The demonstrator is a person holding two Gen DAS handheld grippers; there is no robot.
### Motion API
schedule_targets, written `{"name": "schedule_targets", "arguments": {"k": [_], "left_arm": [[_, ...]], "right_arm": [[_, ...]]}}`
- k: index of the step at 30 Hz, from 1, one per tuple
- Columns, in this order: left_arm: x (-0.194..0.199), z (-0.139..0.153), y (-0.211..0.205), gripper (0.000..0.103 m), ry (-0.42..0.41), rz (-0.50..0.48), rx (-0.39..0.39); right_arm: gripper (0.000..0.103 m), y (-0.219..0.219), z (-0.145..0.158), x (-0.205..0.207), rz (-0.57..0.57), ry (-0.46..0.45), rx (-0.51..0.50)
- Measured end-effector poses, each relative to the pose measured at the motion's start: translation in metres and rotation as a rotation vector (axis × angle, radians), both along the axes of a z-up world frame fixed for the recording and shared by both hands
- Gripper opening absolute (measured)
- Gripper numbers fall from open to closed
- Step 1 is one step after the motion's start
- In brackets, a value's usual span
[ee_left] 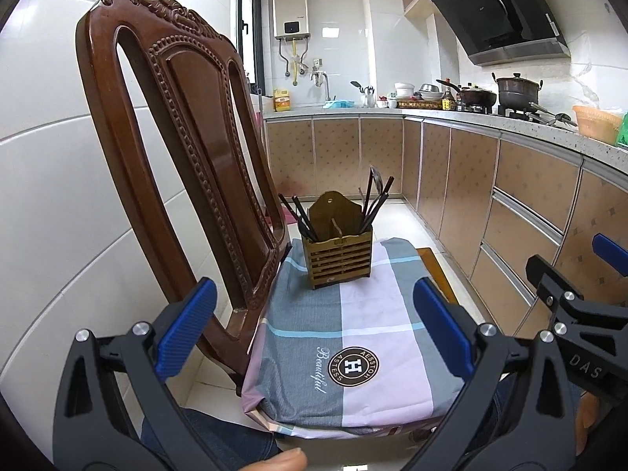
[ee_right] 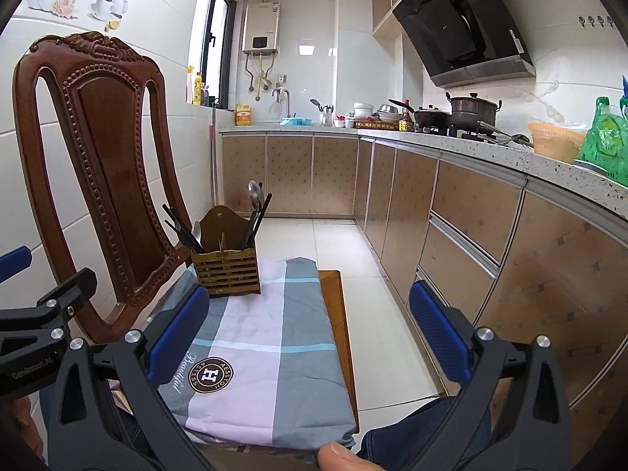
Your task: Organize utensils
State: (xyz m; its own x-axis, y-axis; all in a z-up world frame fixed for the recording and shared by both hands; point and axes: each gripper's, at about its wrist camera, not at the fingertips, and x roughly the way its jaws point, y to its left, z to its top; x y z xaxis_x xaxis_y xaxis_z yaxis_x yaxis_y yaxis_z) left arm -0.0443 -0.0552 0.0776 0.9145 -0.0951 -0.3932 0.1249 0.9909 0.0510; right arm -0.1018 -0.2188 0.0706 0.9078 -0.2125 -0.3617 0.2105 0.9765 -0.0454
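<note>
Left wrist view: the slatted wooden utensil box sits straight ahead of the wide-open left gripper (right gripper open too, box up-left).

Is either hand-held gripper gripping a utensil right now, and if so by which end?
Nothing is held. The left hand-held gripper and right hand-held gripper are both open and empty; the utensils stand in the wooden holder.

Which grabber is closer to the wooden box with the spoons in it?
Left, but only slightly. The left gripper faces the box almost straight ahead. The right gripper sits further right, with the box ahead to its left. Both are open and empty.
</note>
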Motion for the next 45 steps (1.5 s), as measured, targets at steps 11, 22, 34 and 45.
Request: {"name": "schedule_targets", "arguments": {"k": [11, 22, 34, 45], "left_arm": [[0.0032, -0.002, 0.0002, 0.099, 0.008, -0.001, 0.004], [0.004, -0.0029, 0.0014, 0.099, 0.01, -0.003, 0.006], [0.0014, -0.0024, 0.006, 0.099, 0.007, 0.007, -0.008], [0.0026, -0.0036, 0.0037, 0.099, 0.011, 0.005, 0.002]], "right_arm": [[0.1, -0.001, 0.0003, -0.0004, 0.001, -0.002, 0.005], [0.1, 0.0003, 0.0, -0.0001, 0.006, -0.002, 0.004], [0.1, 0.0025, 0.0001, -0.0017, 0.009, -0.007, -0.002], [0.1, 0.0034, 0.0006, -0.0011, 0.016, -0.002, -0.005]]}}
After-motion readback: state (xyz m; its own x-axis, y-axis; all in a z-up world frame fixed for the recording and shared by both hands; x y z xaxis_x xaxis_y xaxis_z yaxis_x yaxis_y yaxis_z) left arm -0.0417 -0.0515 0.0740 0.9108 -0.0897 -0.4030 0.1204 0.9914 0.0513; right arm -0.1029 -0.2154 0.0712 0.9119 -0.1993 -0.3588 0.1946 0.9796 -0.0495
